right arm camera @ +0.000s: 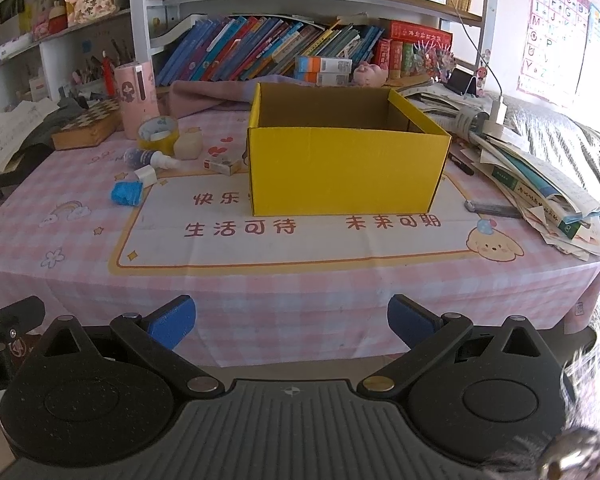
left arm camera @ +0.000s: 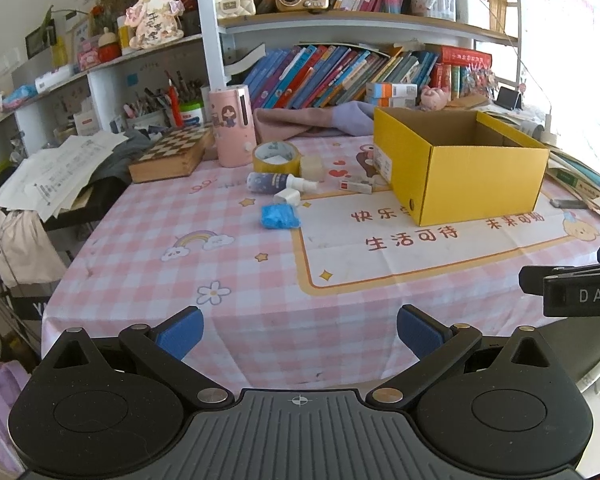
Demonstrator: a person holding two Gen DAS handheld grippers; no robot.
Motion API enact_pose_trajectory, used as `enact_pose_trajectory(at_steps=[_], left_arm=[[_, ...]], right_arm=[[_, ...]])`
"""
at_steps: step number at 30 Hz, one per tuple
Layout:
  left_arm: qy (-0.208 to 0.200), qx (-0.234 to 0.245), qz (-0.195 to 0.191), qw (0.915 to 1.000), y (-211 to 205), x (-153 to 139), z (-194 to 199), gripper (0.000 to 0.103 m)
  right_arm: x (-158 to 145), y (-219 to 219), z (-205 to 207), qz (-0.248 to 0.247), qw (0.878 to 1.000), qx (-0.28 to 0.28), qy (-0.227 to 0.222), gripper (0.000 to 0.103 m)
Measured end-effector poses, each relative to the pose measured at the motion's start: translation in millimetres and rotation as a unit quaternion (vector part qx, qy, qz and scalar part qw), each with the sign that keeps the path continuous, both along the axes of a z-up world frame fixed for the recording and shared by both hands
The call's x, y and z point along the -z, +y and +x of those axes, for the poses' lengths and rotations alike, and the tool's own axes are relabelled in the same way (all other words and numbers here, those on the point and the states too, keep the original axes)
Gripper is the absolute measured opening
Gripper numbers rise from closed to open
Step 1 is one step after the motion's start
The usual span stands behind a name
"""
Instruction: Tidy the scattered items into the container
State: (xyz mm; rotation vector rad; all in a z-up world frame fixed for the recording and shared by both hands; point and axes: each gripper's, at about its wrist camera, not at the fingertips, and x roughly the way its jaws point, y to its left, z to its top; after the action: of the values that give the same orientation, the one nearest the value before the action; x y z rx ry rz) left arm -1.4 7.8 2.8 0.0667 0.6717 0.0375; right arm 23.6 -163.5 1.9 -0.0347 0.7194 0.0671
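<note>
Both hand-held grippers, left (left arm camera: 299, 330) and right (right arm camera: 291, 320), hang released; the bottle (left arm camera: 274, 182), at the box's (left arm camera: 460, 172) 9 o'clock, may roll when pinched.

A wooden chessboard box (left arm camera: 171, 155) lies at centre left beside a pink cylindrical holder (left arm camera: 232, 125). Leaning books (left arm camera: 332, 74) fill the upper-centre shelf; loose papers (left arm camera: 56, 172) sprawl far left.

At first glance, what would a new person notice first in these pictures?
The open yellow box draws the eye, standing mid-table on the pink checked tablecloth. To its left lies a small cluster: a tape roll, a spray bottle on its side and a crumpled blue item. Both the left gripper and the right gripper are open at the near edge.
</note>
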Motion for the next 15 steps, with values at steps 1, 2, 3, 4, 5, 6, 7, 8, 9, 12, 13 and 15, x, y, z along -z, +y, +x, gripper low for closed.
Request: enact_pose_trajectory(at_steps=[1,2,3,4,5,6,7,8,9,12,13,15], left_arm=[[0.001,0.000,0.000,1.0000,0.3,0.2,0.5,0.103],[0.001,0.000,-0.001,1.0000,0.4,0.4,1.0,0.103],[0.002,0.000,-0.002,1.0000,0.8,0.5,1.6,0.103],[0.002,0.001,-0.004,1.0000,1.2,0.8,2.3,0.103],[0.002,0.002,-0.005,1.0000,1.6,1.0,2.9,0.103],[0.002,0.002,-0.006,1.0000,1.5,1.5,3.1,0.103],[0.002,0.003,-0.007,1.0000,1.7,1.9,3.6,0.103],[0.002,0.004,-0.008,1.0000,1.9,2.1,4.3,0.103],[0.002,0.004,-0.008,1.0000,1.9,2.5,5.1,0.103],[0.001,0.006,-0.007,1.0000,0.9,3.6,6.8,0.103],[0.001,0.008,-0.007,0.9999,0.7,3.8,7.5,0.103],[0.001,0.010,-0.006,0.9999,-0.3,4.5,8.2,0.103]], right_arm=[[0.4,0.0,0.5,0.000,1.000,-0.001,0.000,0.103],[0.6,0.2,0.9,-0.001,1.000,-0.002,0.000,0.103],[0.6,0.3,1.3,-0.001,1.000,-0.003,0.000,0.103],[0.4,0.5,1.8,-0.002,1.000,-0.004,0.000,0.103],[0.4,0.6,2.3,-0.002,1.000,-0.004,0.000,0.103],[0.3,0.7,2.9,-0.001,1.000,-0.005,0.000,0.103],[0.3,1.0,3.4,-0.001,1.000,-0.005,0.000,0.103],[0.3,1.2,3.6,-0.002,1.000,-0.005,0.000,0.103],[0.3,1.2,3.6,-0.002,1.000,-0.005,0.000,0.103],[-0.4,0.9,4.6,-0.002,1.000,-0.002,-0.003,0.103],[-0.3,0.4,4.8,-0.002,1.000,-0.001,-0.003,0.103],[-0.4,0.0,6.4,-0.001,1.000,0.002,-0.004,0.103]])
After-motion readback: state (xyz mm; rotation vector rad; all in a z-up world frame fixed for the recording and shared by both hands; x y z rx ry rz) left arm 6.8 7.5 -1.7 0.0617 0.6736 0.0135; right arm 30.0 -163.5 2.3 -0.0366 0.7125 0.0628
